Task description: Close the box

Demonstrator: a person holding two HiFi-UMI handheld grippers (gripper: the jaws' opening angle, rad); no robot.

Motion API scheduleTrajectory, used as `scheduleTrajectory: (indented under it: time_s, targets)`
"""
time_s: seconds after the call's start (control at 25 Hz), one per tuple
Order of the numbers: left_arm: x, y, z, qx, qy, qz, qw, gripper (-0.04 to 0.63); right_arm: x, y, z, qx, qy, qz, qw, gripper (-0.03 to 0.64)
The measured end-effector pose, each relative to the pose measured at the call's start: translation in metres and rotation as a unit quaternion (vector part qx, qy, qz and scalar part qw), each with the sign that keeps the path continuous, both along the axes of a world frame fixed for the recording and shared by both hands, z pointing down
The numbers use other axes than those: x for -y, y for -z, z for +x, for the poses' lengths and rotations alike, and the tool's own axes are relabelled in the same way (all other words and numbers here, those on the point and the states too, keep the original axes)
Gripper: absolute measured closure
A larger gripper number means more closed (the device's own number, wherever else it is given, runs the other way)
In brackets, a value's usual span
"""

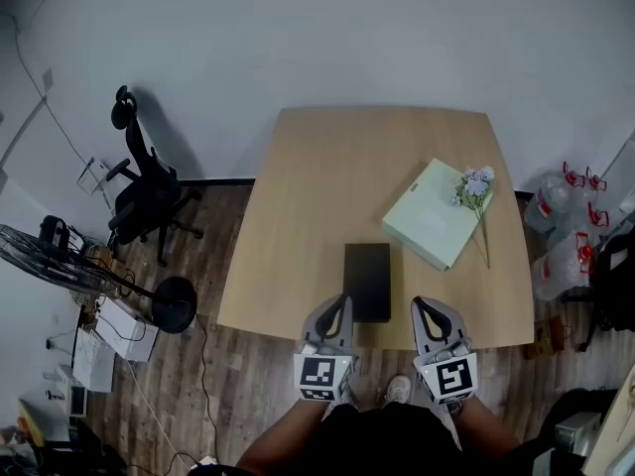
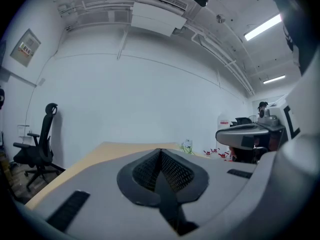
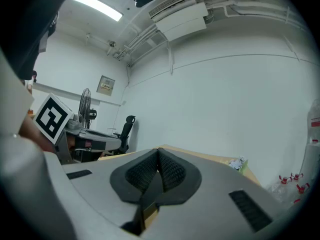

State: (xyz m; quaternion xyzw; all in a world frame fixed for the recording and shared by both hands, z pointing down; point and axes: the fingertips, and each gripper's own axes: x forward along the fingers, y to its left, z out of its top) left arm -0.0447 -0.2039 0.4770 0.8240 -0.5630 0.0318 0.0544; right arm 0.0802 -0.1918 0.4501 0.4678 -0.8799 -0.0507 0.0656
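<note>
Nearest, at table edge: left tongs [image 1: 340,303] clenched, empty; right tongs [image 1: 425,305] likewise clenched, empty; both level, pointing forward. Just ahead, between the two tips: box [image 1: 367,281], black, flat on table [image 1: 298,186], no raised lid or flap visible. Judged closed, or nearly so; closing step apparently done, only checking left. If lid proves unseated: press down on top with clenched tips, evenly, without sliding box. Farther ahead, right of right tongs: green pad [image 1: 429,221] with flowers [image 1: 474,186], well apart from box. Far left: chair [image 1: 144,191].
</note>
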Motion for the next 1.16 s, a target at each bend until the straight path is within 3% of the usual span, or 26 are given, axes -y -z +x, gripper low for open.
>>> scheduleTrajectory:
  time_s: [0.28,1.16]
  targets:
    - [-0.002,-0.001,-0.010,-0.018,0.009,-0.006,0.9998,0.584,0.002,0.007,-0.011,-0.020,0.012,0.012,1.000,0.604]
    - [-0.008,-0.020,-0.011,-0.002,-0.009,-0.032,0.9995,0.584,0.005,-0.003,-0.021,-0.047,0.028,0.008,0.998,0.604]
